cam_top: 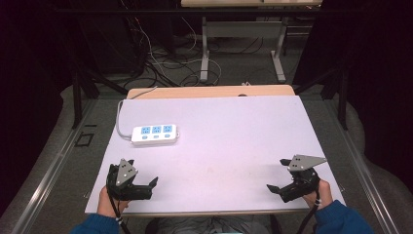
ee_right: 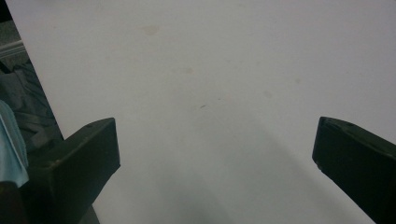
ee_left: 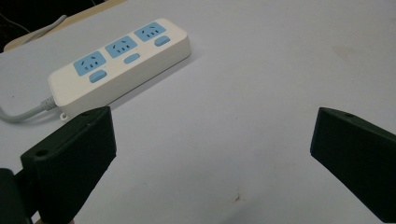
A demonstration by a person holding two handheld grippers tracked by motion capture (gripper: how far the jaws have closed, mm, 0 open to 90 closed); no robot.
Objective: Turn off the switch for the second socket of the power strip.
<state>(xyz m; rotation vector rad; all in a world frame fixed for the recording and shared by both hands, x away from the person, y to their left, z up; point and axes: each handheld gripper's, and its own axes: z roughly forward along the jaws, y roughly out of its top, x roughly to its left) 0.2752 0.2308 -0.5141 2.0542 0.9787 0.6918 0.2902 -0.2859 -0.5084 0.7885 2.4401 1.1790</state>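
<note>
A white power strip [cam_top: 154,134] with three blue sockets and blue switches lies on the left part of the white table top [cam_top: 229,146]; its grey cord runs off toward the back left. From the left gripper view the power strip [ee_left: 120,65] lies ahead and to the left, apart from the jaws. My left gripper [cam_top: 151,187] rests near the front left edge, open and empty. Over at the front right edge my right gripper [cam_top: 277,174] is open too, with bare table between its jaws. Each is held by a hand in a blue sleeve.
A wooden strip [cam_top: 209,91] borders the table's far edge. Beyond it stand a desk frame [cam_top: 241,44] and tangled cables [cam_top: 160,63] on the floor. In the right gripper view the table's front edge [ee_right: 35,88] runs close by on the left.
</note>
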